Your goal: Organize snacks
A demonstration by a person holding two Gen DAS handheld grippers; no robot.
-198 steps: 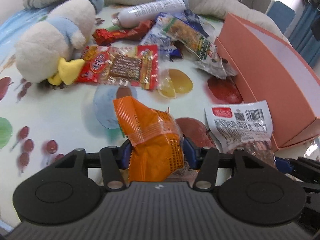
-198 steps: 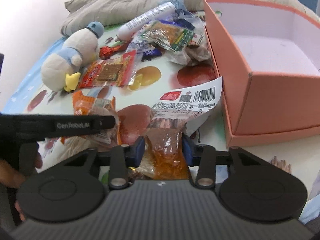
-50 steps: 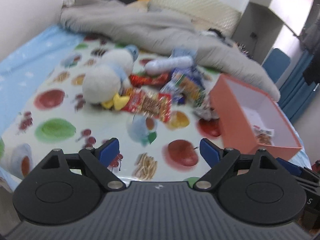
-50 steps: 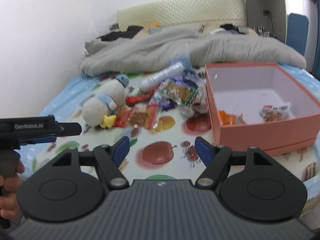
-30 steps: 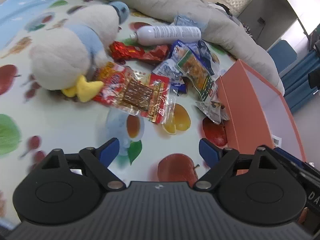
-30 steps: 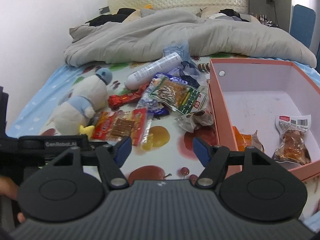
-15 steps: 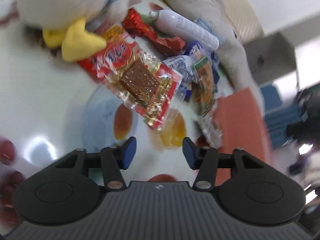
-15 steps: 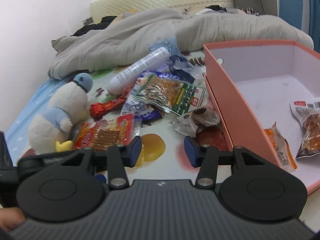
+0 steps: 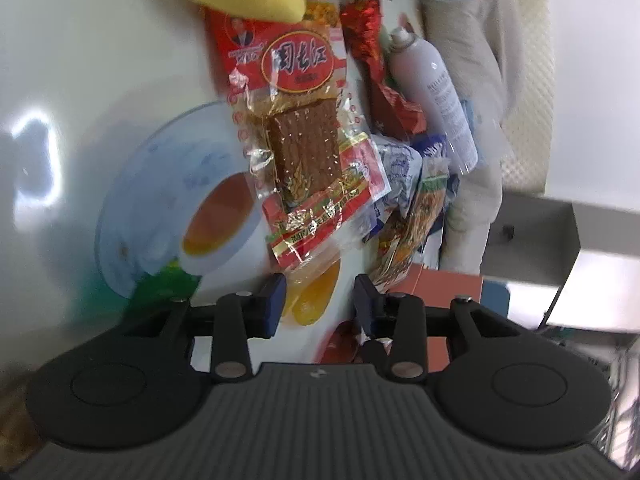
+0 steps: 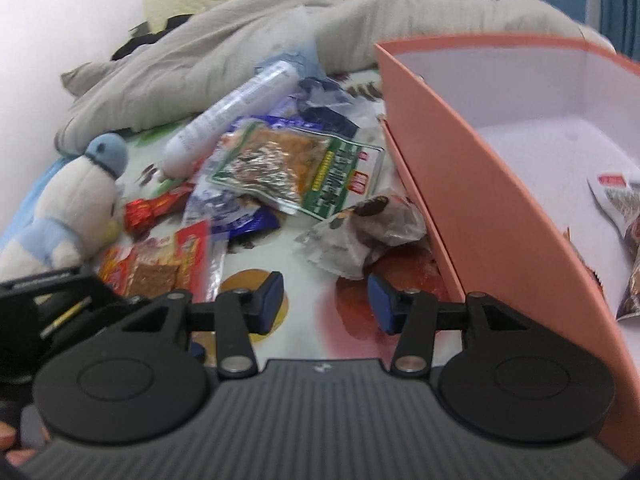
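Since the earlier frame, both grippers have dropped close to the snack pile on the bed. One salmon box [image 10: 472, 184] stands just right of it. One red packet [image 9: 304, 140] lies flat — light, crinkly, slippery; take its near edge. Left gripper [image 9: 320, 300] is closing, nothing pinched yet; right gripper [image 10: 324, 300] half-spread, empty.

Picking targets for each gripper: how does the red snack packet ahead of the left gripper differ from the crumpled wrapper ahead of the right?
The red snack packet lies flat and long, a brown slab showing through clear film; the crumpled wrapper is bunched, whitish with dark patches. The packet lies beside the plush toy; the wrapper lies by the orange box. Neither is gripped.
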